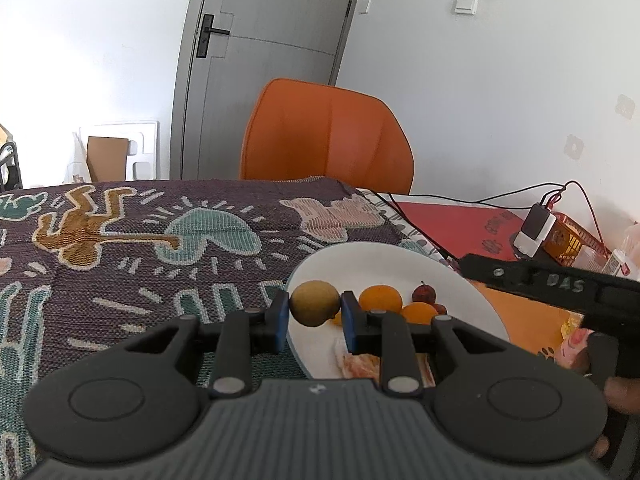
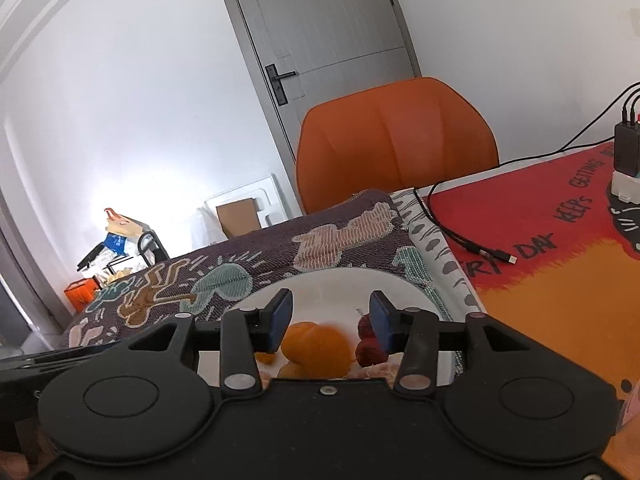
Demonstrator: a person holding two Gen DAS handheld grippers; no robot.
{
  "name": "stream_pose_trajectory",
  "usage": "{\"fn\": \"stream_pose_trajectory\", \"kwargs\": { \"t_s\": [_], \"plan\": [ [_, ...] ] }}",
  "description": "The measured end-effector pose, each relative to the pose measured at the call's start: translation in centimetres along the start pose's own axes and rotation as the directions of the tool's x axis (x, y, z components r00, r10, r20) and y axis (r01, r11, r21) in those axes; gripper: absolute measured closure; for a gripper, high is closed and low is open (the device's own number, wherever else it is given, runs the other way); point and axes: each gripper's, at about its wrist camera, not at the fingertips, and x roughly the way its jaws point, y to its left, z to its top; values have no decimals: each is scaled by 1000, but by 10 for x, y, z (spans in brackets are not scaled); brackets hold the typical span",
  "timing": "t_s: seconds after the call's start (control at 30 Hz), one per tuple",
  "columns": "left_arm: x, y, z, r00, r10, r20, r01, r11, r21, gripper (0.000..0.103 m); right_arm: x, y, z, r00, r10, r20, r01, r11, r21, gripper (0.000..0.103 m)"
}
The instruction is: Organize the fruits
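Observation:
My left gripper point(image 1: 314, 307) is shut on a round yellow-green fruit point(image 1: 315, 303) and holds it over the left edge of a white plate point(image 1: 372, 264). On the plate lie two oranges point(image 1: 380, 299), small dark red fruits point(image 1: 423, 292) and peeled orange pieces point(image 1: 360, 365). My right gripper point(image 2: 330, 318) is open and empty, just above the same plate point(image 2: 336, 284), with oranges point(image 2: 316, 346) and red fruits point(image 2: 370, 350) below its fingers. The right gripper's body also shows in the left wrist view point(image 1: 560, 288).
The plate stands on a purple patterned cloth point(image 1: 140, 248). A red and orange mat point(image 2: 560, 240) lies to the right with a black cable point(image 2: 460, 236) and a charger point(image 2: 626, 152). An orange chair point(image 1: 326, 136) stands behind the table. A red basket point(image 1: 568, 236) sits far right.

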Motion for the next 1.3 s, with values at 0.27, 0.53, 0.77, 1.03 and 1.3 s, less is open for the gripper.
{"fn": "stream_pose_trajectory", "kwargs": {
  "t_s": [0.27, 0.53, 0.77, 1.03, 1.3],
  "plan": [
    [2, -2, 0, 1000, 16, -5, -16, 1000, -7, 73, -25, -17, -8, 1000, -20, 12, 19, 998, 64, 58],
    [-20, 4, -1, 999, 38, 7, -38, 999, -8, 63, -36, -12, -21, 1000, -3, -4, 3, 998, 67, 51],
    [-43, 12, -6, 998, 58, 14, -57, 998, -10, 42, -41, -1, -32, 1000, 9, -28, -7, 998, 57, 43],
    [-81, 19, -9, 996, 82, 34, -81, 997, -16, 14, -64, 14, -37, 1000, 14, -13, -13, 999, 39, 22],
    [-119, 22, -17, 987, 155, 31, -155, 988, -10, 7, -85, 34, -39, 999, 34, -5, -34, 999, 1, 6]
  ]
}}
